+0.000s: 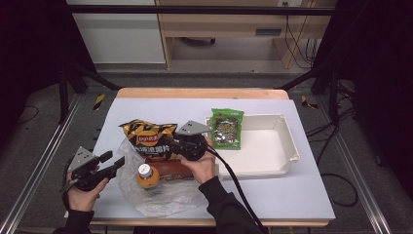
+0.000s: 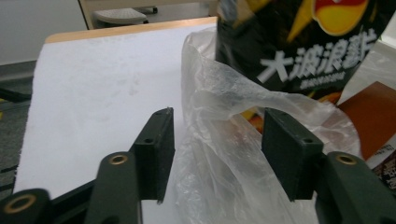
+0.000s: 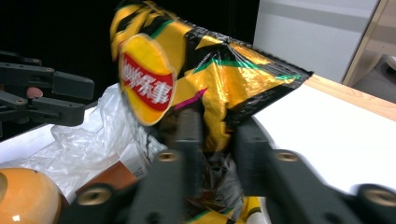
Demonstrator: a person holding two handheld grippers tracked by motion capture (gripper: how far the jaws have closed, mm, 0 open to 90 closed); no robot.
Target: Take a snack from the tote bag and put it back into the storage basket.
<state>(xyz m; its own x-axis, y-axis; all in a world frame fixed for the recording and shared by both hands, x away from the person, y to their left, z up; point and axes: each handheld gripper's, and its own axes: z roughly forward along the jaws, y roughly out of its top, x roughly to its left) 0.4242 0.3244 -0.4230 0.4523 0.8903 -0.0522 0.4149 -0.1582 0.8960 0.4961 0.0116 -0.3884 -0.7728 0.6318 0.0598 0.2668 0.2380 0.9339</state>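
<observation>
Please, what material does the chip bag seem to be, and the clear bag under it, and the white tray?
Chip bag: likely glossy foil-plastic film; it creases sharply and reflects light.
Clear bag: thin, soft plastic film; see-through, finely wrinkled.
White tray: probably rigid moulded plastic, matte; smooth walls, rounded corners.

Plenty of bare white table (image 1: 292,190) from 3 to 5 o'clock of the right gripper (image 1: 168,145), so a hand passes freely there. At 3 o'clock the white tray (image 1: 287,146) walls things off, with a green snack packet (image 1: 227,127) draped over its near corner. Around 7 o'clock it's crowded: crinkly plastic bag (image 1: 160,195), orange bottle (image 1: 146,176), brown box (image 1: 173,170), chip bag (image 1: 148,139).
</observation>
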